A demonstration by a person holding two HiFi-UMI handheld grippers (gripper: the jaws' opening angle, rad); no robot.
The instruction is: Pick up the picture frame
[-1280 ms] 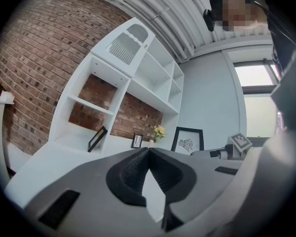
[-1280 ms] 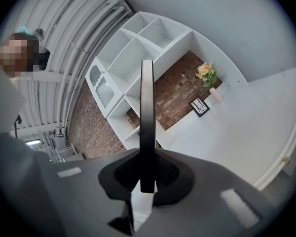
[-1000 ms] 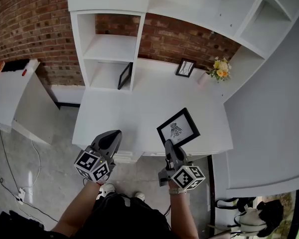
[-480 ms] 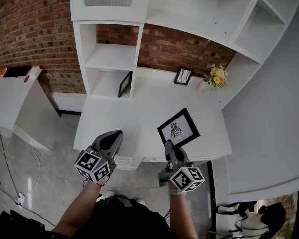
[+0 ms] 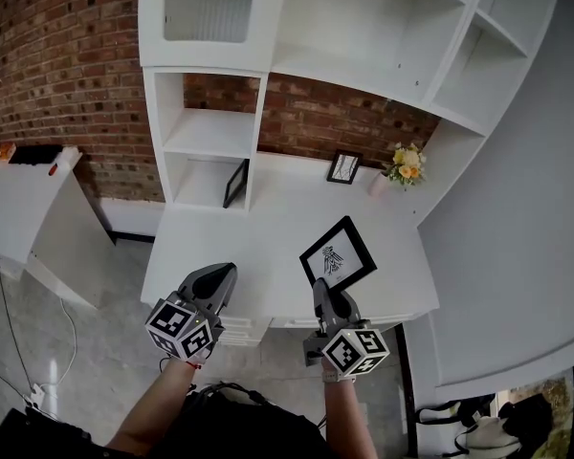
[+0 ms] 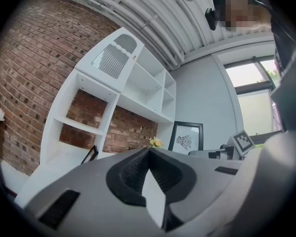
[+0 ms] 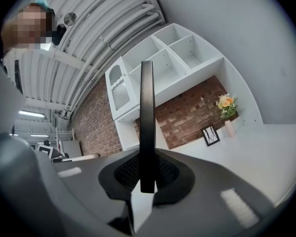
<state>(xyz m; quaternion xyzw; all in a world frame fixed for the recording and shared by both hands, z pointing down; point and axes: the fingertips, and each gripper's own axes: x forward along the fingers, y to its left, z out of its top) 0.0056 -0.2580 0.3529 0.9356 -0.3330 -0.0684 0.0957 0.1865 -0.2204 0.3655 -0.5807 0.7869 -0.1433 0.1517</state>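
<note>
- The right gripper (image 5: 320,288) pinches the frame (image 5: 338,254) at its lower edge. In the right gripper view the black frame (image 7: 147,122) stands edge-on between the two pads, and both press on it.
- The frame is black, with a white mat and a small dark drawing. It rises upright from the jaws. In the left gripper view its face (image 6: 186,138) shows in full, turned toward the person's left.
- In the head view the frame sits over the front right part of the desk (image 5: 268,223), close to the front edge. No view shows whether its bottom clears the surface.
- The left gripper (image 5: 224,273) has its jaws pressed together with nothing between them; the tips meet in a point in its own view (image 6: 148,152). It is at the desk's front edge, left of the frame and well apart from it.
- A second frame (image 5: 343,166) leans at the desk's back edge against the brick wall (image 5: 67,55).
- Flowers (image 5: 403,163) in a pale vase stand just to the right of the second frame, in the back right corner.
- A third frame (image 5: 235,182) leans in the lowest compartment of the white shelf (image 5: 210,94), at the desk's back left.
- A white side table (image 5: 19,194) stands beyond the desk's left edge, apart from it.
</note>
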